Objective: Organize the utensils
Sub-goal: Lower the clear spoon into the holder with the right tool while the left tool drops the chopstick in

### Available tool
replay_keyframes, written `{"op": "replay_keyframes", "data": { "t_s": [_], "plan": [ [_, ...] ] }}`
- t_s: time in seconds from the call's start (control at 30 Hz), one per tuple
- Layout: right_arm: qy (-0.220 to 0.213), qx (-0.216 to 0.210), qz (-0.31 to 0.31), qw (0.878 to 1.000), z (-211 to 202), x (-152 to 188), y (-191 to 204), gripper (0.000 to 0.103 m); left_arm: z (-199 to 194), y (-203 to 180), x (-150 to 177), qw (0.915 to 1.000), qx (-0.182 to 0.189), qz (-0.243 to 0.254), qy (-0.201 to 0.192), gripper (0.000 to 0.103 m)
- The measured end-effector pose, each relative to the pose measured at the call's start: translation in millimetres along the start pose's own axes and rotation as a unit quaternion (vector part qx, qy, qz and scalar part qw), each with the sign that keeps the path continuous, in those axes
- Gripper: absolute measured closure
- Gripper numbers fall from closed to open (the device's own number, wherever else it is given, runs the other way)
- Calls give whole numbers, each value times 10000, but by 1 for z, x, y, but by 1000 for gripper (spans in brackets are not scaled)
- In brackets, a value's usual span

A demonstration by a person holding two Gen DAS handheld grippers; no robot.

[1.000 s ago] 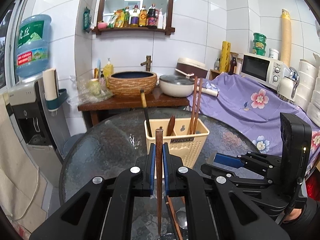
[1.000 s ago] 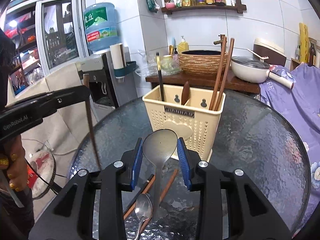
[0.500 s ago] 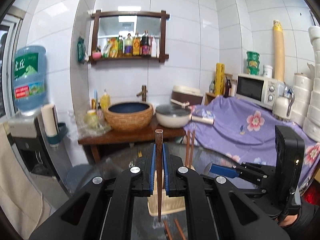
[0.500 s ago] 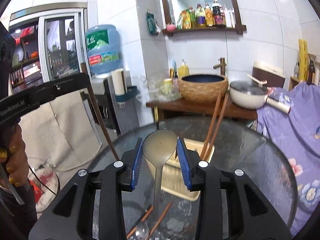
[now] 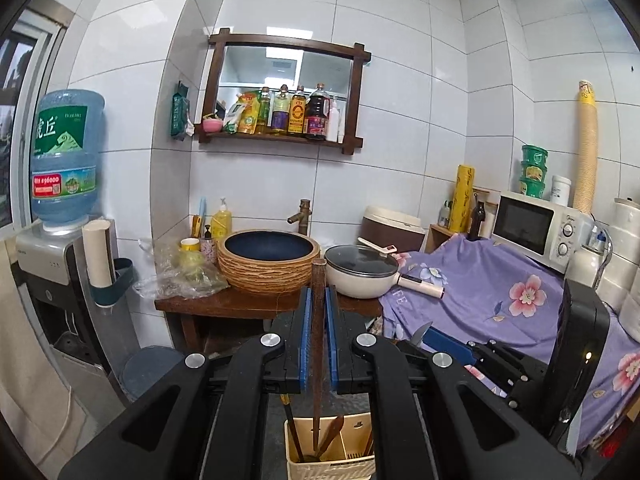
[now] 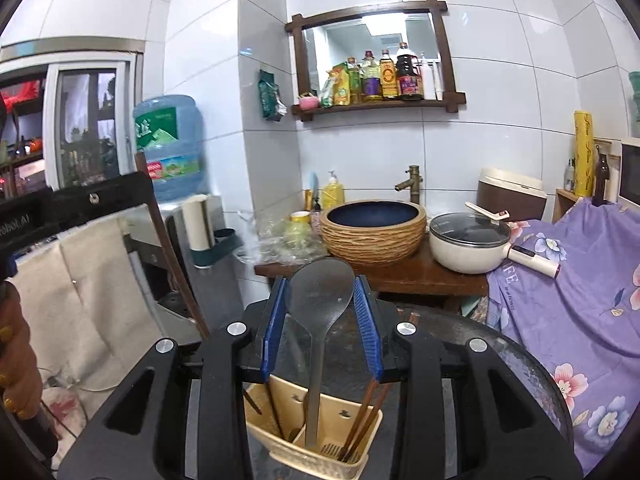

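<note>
Left gripper (image 5: 316, 312): jaws clamped tight on 1 dark wooden chopstick (image 5: 318, 344), held upright, lower end hanging over the cream utensil caddy (image 5: 332, 466) and apparently just inside its rim; contact with the bottom not confirmed.

Right gripper (image 6: 320, 304): jaws part-way apart, blue pads pressed on the bowl of a large metal spoon (image 6: 320, 300); handle pointing down into the middle compartment of the utensil caddy (image 6: 320, 460); tip depth not discernible.

Already in the caddy: a pair of wooden chopsticks (image 6: 362, 420) leaning in the right-hand compartment; a dark-handled utensil (image 6: 274, 412) in the left-hand compartment; a wooden-handled piece (image 5: 332, 434) beside it, type not identifiable.

Caddy standing on the round glass table (image 6: 516, 364); table surface nearer the cameras hidden behind the gripper bodies, so any loose utensils left there cannot be counted.

Judgement: task well advanced but not finished; both held items lined up over the caddy, neither released; lowering and release of each outstanding; further items possibly pending.
</note>
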State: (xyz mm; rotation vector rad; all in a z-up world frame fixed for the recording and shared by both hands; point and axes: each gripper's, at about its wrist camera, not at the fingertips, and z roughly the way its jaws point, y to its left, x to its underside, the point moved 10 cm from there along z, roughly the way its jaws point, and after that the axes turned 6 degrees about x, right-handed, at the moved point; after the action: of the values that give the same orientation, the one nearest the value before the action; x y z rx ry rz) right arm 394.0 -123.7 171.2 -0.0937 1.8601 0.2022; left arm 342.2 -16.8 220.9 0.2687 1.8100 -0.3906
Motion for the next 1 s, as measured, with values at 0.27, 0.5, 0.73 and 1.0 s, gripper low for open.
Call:
{"op": "replay_keyframes", "data": {
  "t_s": [0.27,0.5,0.73,1.0],
  "plan": [
    [47,213,-295,9993,21,50,2,68,23,4,51,9999,-39,31,121,96],
    [326,313,-450,9980,36,90,3,68,38,7,99,9985,23,-19,546,96],
    [566,414,-449,9965,47,121,-4,68,49,12,132,9961,46,-93,877,96],
    [646,401,-521,9957,49,130,-3,68,52,10,147,9950,27,38,996,96]
  ]
}}
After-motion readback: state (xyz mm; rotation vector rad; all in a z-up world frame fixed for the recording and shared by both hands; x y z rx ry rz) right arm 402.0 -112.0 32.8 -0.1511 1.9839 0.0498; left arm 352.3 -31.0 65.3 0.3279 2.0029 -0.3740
